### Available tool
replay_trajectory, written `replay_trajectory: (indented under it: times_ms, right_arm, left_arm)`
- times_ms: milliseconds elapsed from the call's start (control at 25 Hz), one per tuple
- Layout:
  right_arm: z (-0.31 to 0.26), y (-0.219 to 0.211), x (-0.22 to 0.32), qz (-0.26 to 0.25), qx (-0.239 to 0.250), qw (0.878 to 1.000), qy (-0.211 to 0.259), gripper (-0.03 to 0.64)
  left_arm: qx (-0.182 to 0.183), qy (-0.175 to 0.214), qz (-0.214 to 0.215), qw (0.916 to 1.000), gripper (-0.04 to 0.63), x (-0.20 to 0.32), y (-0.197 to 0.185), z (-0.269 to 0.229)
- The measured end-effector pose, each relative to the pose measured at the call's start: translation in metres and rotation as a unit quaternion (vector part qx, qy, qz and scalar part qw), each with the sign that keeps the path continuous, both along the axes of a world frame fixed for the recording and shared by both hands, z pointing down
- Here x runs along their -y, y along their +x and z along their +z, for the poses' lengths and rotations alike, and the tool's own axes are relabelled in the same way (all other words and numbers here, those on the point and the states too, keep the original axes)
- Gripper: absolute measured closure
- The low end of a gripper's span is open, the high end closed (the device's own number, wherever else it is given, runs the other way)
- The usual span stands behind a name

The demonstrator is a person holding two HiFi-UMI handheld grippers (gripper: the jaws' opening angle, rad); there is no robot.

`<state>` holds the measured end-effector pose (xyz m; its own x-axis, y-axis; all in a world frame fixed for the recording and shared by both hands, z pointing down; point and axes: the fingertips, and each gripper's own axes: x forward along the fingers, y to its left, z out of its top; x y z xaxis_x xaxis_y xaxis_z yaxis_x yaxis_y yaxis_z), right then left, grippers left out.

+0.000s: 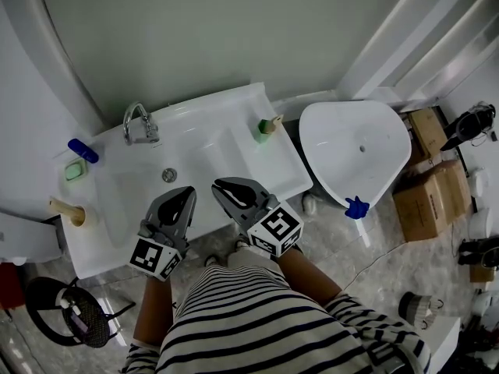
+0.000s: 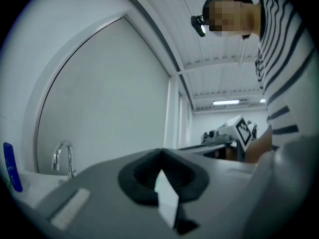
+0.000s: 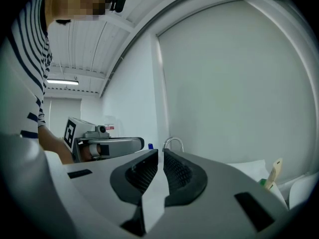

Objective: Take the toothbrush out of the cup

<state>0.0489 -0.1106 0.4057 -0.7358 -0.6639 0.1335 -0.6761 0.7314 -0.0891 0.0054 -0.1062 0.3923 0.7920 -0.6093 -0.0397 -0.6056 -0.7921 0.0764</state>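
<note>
Well, left hand-held gripper point(image 1: 187, 192) and right hand-held gripper point(image 1: 219, 184) hover closed, empty, above the sink point(image 1: 204, 156). Toothbrush point(image 1: 273, 122) sits in the green cup point(image 1: 260, 132).

A white washbasin point(image 1: 210, 150) with a chrome tap point(image 1: 139, 123) is set against a plain pale grey wall point(image 1: 234, 29). Just beside it, to the right in the head view, a white toilet point(image 1: 355, 150) is seen. Further right, cardboard boxes point(image 1: 429, 197) are stacked on the floor point(image 1: 327, 244), which is laid in grey marbled stone. A slatted white ceiling point(image 2: 209, 34) is lit by a strip light point(image 2: 227, 102).
</note>
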Motion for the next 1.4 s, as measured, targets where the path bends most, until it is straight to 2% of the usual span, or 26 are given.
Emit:
replay_trajectory:
  times_ms: [320, 640, 1120, 1400]
  right_arm:
    - [0.008, 0.007, -0.006, 0.027, -0.014, 1.0, -0.002, 0.607]
    - [0.008, 0.036, 0.0, 0.034, -0.024, 0.999, -0.004, 0.607]
    - [0.022, 0.131, 0.033, 0.01, -0.03, 0.999, -0.028, 0.607]
    - [0.029, 0.184, 0.066, 0.015, -0.033, 0.999, -0.031, 0.607]
  left_arm:
    - [-0.006, -0.006, 0.017, 0.9998, 0.588, -0.005, -0.002, 0.009]
    - [-0.007, -0.009, 0.031, 0.9994, 0.589, 0.002, 0.024, 0.011]
    - [-0.002, -0.02, 0.017, 0.9997, 0.588, 0.043, 0.12, 0.017]
    - [0.011, -0.025, 0.008, 0.9996, 0.588, 0.066, 0.168, 0.024]
